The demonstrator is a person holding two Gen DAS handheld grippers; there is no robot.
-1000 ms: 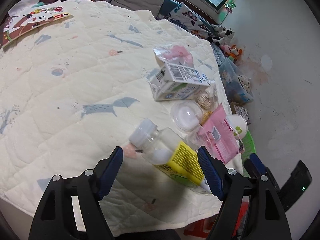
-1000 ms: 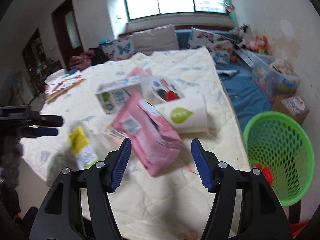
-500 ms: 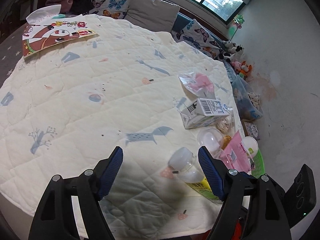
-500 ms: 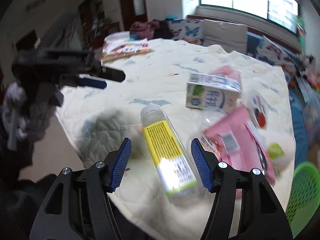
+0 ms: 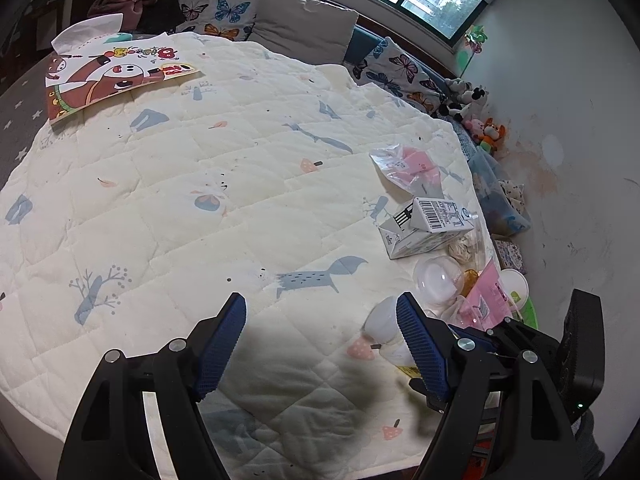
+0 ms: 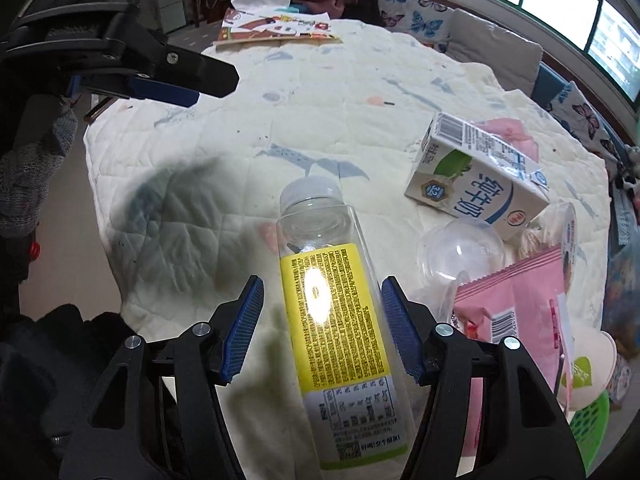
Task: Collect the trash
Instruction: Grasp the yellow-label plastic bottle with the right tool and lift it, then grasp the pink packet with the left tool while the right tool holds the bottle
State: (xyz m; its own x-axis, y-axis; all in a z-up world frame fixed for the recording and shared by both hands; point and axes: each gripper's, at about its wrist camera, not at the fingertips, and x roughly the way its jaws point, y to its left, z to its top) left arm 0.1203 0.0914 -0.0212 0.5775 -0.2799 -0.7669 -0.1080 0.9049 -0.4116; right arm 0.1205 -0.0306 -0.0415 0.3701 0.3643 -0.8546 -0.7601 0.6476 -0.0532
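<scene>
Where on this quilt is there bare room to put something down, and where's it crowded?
Free: the wide middle of the quilt, between the picture book, the pillows and the milk carton. Crowded: the corner past the carton, where the clear bottle, plastic dome and pink packet lie close together.

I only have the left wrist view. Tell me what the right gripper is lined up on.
Observer: The right gripper straddles the clear bottle with the yellow label, which lies on the quilt; its jaws are closing, pads not yet touching.
Operator: Give me the bottle's heading.
Observer: Its white cap points away from the gripper.
Operator: Report what lies to its right.
Observer: A pink packet, with a clear dome lid and a milk carton beyond.
Operator: Locate the bin.
Observer: A green basket shows at the lower right edge.
</scene>
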